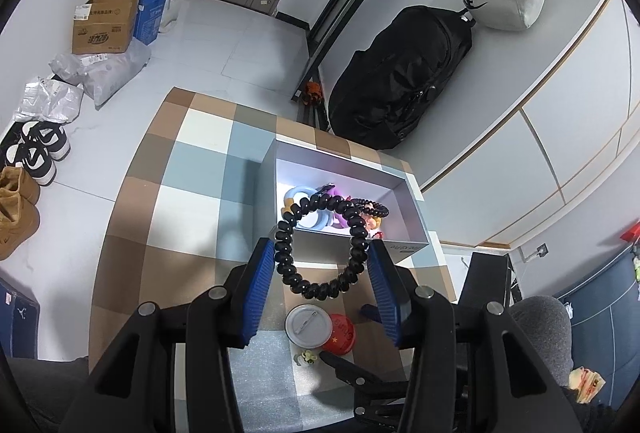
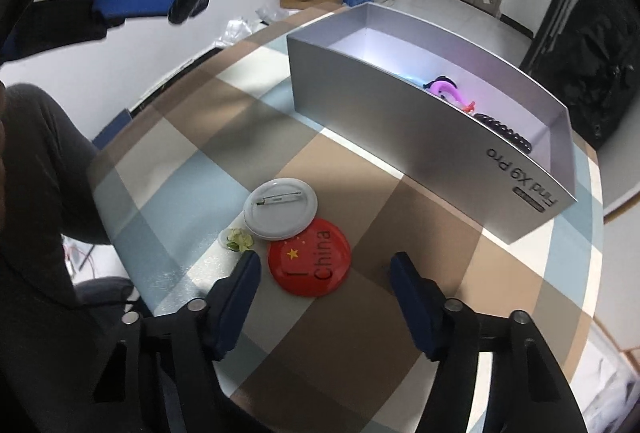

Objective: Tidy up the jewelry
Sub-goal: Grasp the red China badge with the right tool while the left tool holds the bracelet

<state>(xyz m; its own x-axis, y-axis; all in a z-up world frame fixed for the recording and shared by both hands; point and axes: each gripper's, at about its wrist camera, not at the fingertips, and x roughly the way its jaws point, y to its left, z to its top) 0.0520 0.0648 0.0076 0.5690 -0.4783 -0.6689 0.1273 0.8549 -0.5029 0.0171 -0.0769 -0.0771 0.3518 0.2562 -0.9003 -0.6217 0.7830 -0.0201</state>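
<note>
Beads first: our left tongs (image 1: 322,267) grip the black bracelet (image 1: 320,245) aloft, at six o'clock of the silver box (image 1: 416,201); we should clear its wall before releasing. Right tongs (image 2: 326,267) gape over the red badge (image 2: 309,257).

The bead bracelet (image 1: 320,245) at centre frame looks glossy black. The box (image 2: 400,121) has a smooth, matt silver finish, like coated card. The red badge (image 2: 309,257) shines glossy; the white badge (image 2: 281,209) looks like smooth plastic with a metal pin. The checked tablecloth (image 2: 400,333) appears matt.
</note>
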